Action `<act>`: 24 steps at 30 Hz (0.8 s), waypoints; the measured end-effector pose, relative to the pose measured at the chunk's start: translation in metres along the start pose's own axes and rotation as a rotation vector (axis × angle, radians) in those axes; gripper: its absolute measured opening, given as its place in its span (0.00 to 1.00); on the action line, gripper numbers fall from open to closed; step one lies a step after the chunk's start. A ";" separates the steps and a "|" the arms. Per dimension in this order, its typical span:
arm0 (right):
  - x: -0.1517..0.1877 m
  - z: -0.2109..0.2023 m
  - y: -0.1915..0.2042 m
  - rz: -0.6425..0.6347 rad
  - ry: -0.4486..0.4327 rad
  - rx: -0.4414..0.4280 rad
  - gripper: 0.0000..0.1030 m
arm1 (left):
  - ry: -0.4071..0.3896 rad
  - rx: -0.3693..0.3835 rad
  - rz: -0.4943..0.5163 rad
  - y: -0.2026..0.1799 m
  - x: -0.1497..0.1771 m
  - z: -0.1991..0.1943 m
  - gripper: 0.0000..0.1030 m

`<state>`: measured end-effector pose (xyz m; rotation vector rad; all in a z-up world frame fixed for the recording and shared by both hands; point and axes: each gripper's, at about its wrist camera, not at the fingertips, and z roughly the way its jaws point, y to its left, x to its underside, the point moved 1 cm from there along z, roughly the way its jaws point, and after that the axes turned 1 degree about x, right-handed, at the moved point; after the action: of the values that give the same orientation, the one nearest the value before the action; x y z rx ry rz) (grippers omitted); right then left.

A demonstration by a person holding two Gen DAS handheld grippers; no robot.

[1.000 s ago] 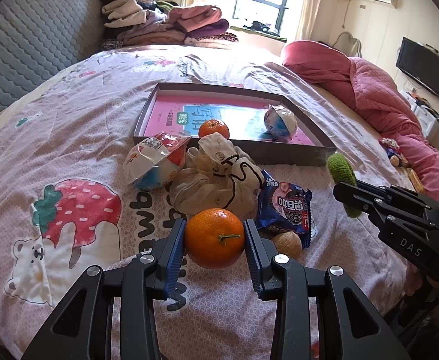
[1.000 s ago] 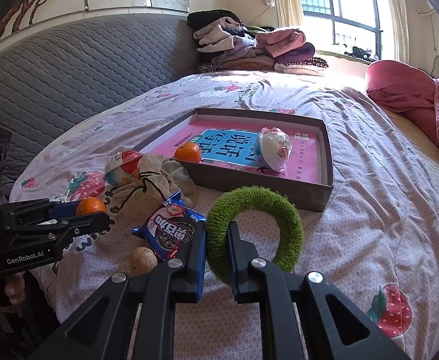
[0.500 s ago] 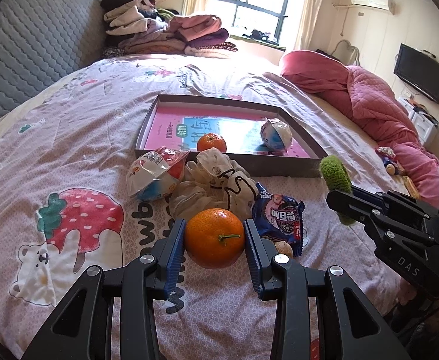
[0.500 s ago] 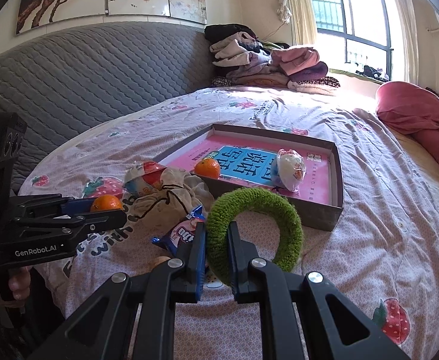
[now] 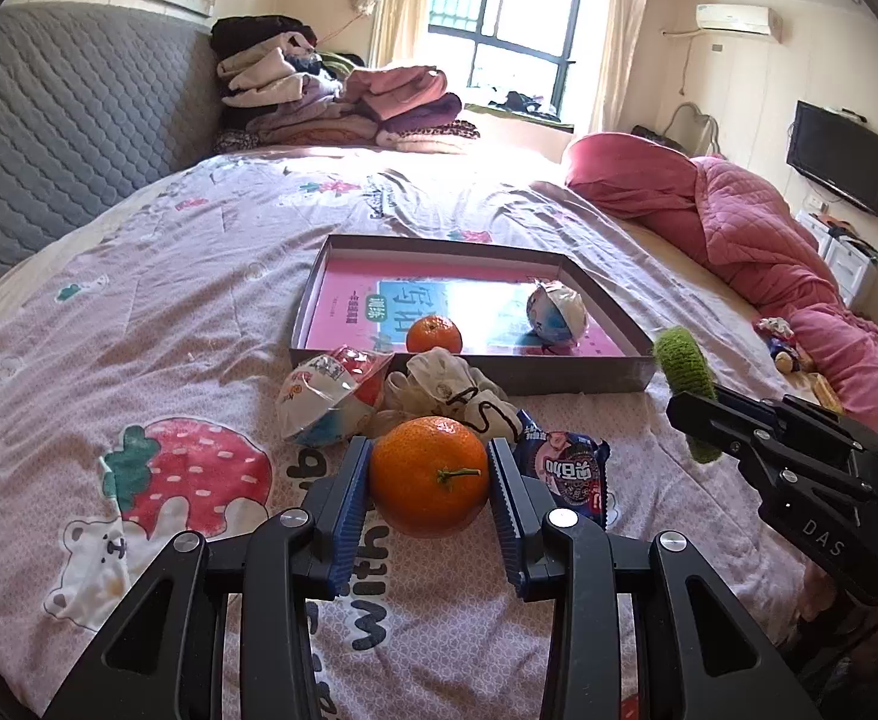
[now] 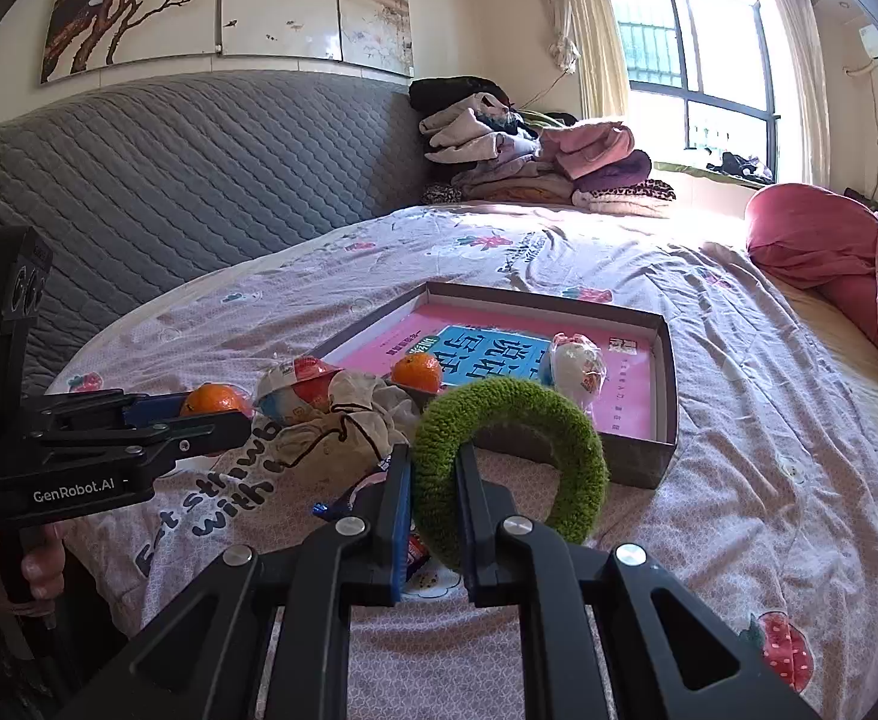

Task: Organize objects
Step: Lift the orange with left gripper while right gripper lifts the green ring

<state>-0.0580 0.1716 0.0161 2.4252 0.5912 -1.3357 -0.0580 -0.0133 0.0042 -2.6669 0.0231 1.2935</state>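
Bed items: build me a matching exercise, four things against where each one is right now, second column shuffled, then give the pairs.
Things
1. green fuzzy ring
2. orange with the stem
3. blue snack packet
4. foil-wrapped egg toy

Places
A. lying on the bedspread beside the drawstring pouch
B. clamped in the right gripper
C. inside the shallow box, with the other orange
D. clamped in the left gripper

Pairs: 1-B, 2-D, 3-A, 4-C
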 end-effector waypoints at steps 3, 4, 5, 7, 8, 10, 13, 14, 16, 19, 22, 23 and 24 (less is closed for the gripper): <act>-0.002 -0.004 -0.001 0.008 -0.025 -0.008 0.13 | -0.023 -0.001 0.011 -0.001 -0.002 -0.005 0.38; -0.003 -0.005 -0.001 0.008 -0.031 -0.011 0.13 | -0.029 -0.001 0.015 -0.002 -0.003 -0.005 0.38; -0.004 -0.005 -0.001 0.006 -0.035 -0.012 0.13 | -0.034 -0.002 0.018 -0.002 -0.004 -0.007 0.38; -0.005 -0.006 0.001 0.001 -0.041 -0.009 0.13 | -0.042 -0.005 0.021 -0.002 -0.005 -0.007 0.38; -0.005 -0.006 0.002 -0.002 -0.043 -0.009 0.13 | -0.047 -0.004 0.022 -0.002 -0.006 -0.007 0.38; -0.006 -0.007 0.002 -0.005 -0.051 -0.010 0.13 | -0.053 -0.006 0.024 -0.002 -0.007 -0.007 0.38; -0.007 -0.008 0.003 -0.006 -0.059 -0.010 0.13 | -0.064 -0.006 0.023 -0.001 -0.010 -0.008 0.38; -0.007 -0.008 0.003 -0.007 -0.060 -0.010 0.13 | -0.067 -0.005 0.023 -0.001 -0.011 -0.007 0.38; -0.008 -0.009 0.002 -0.008 -0.069 -0.003 0.13 | -0.073 -0.006 0.024 -0.001 -0.012 -0.007 0.38; -0.010 -0.010 0.001 -0.004 -0.079 -0.001 0.13 | -0.080 0.000 0.022 0.000 -0.014 -0.005 0.38; -0.011 -0.009 0.001 -0.002 -0.083 0.004 0.13 | -0.085 0.010 0.017 -0.001 -0.018 -0.004 0.38; -0.012 -0.009 0.001 -0.003 -0.086 0.003 0.13 | -0.087 0.015 0.016 -0.001 -0.019 -0.003 0.38; -0.013 -0.008 0.001 -0.004 -0.089 0.006 0.13 | -0.089 0.019 0.015 -0.002 -0.020 -0.002 0.38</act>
<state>-0.0574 0.1715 0.0312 2.3567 0.5699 -1.4399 -0.0691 -0.0132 0.0213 -2.5956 0.0438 1.4081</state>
